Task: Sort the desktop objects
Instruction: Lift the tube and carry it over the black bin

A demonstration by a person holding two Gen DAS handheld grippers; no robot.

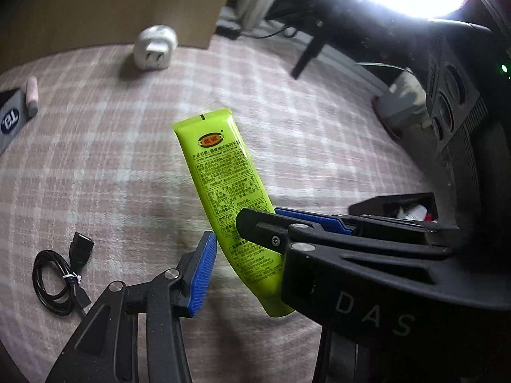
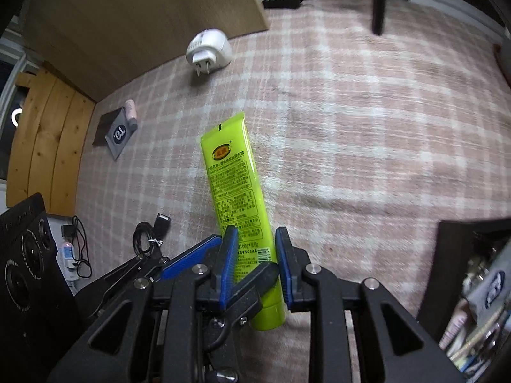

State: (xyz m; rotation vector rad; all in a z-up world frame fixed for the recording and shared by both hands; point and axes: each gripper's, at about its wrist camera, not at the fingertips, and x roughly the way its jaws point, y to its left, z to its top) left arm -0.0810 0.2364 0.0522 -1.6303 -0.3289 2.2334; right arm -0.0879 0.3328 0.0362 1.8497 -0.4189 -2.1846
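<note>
Raised letters "DAS" mark a black gripper arm [image 1: 373, 312]; the green tube [image 1: 226, 185] reads "HAND CREAM" amid Chinese print.

Both cameras sat just behind their own fingers and looked steeply down at the checked cloth [image 1: 319, 159] on the counter, from close range. The left wrist view faced down along the left gripper [image 1: 242, 233], with the right gripper [image 1: 319, 220] crossing in from the right. The right wrist view faced down along the right gripper [image 2: 257, 255]. They shared the green tube [image 1: 223, 191] at centre, the white plug [image 1: 155, 48] by the board, the coiled cable [image 1: 60, 281] and the grey packet [image 1: 11, 118].
</note>
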